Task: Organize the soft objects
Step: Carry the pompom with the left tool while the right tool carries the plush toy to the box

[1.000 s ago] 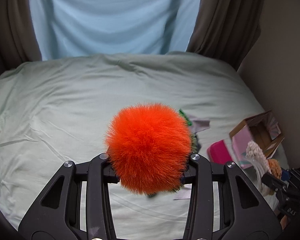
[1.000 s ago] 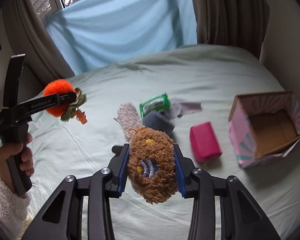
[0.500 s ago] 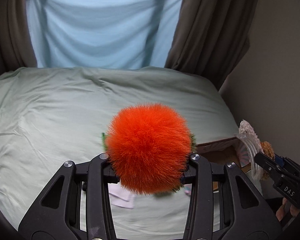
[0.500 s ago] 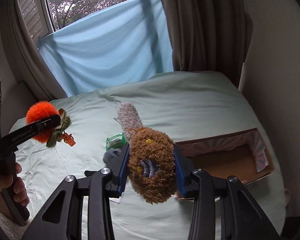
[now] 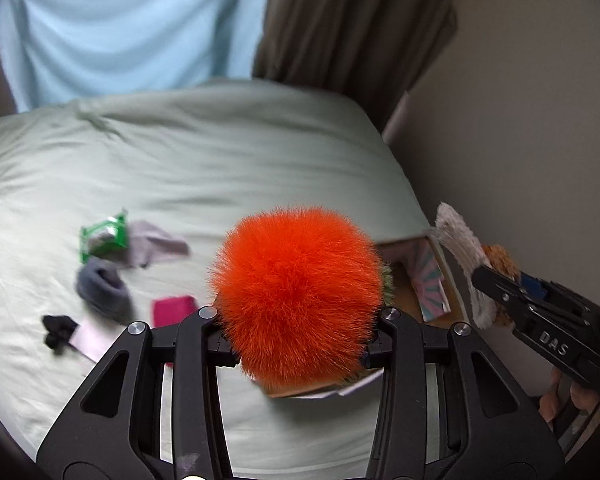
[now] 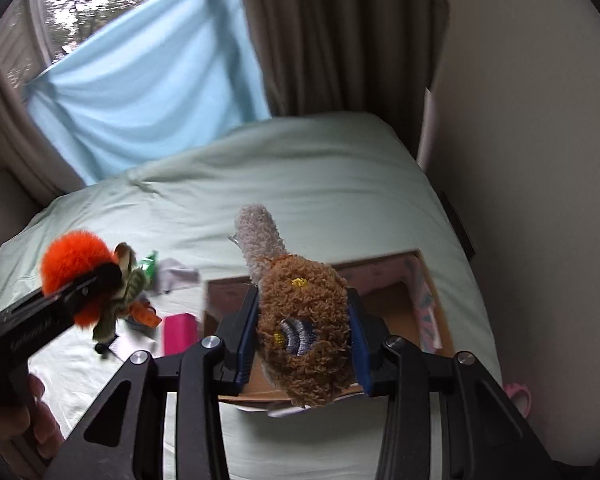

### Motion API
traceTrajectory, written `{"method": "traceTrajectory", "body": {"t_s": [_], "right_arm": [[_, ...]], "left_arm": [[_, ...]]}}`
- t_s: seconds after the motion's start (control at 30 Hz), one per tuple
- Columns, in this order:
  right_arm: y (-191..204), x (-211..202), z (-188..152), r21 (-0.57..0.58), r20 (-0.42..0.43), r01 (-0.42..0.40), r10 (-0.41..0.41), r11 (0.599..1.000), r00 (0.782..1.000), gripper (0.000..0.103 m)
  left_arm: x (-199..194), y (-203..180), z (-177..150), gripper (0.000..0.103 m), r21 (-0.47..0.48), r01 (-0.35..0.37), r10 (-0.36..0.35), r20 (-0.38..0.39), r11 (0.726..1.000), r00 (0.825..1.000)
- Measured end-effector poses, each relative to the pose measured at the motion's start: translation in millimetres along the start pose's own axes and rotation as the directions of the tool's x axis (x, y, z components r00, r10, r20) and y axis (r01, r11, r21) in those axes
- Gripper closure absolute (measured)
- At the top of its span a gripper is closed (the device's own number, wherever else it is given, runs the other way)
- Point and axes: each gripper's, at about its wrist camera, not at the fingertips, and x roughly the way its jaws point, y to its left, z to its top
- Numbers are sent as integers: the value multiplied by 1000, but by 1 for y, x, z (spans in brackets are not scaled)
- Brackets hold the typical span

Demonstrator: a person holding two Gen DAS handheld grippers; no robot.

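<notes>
One open cardboard box with pink patterned walls sits on the pale green bed; its visible floor is bare. Left claw clamps a fluffy orange pompom; right claw clamps a curly brown plush toy above the box. Only the left view shows the rolled grey sock.

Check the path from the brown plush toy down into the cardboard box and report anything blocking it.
Nothing visible blocks it. The right gripper holds the brown plush toy above the cardboard box, whose visible interior is bare.
</notes>
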Motion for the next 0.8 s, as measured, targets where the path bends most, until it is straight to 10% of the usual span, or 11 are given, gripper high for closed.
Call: {"method": "traceTrajectory", "body": {"t_s": [0.27,0.8], "right_arm": [[-59,75,-11,140,-199,37,-9,990,980,66],[-72,194,-15,148,-471,-18,86,989,878,63]], "left_arm": [[83,-41,-16,67,70,-27,38,-161,997,986],[186,-49,-41,65,129,-97,141,-406,987,903]]}}
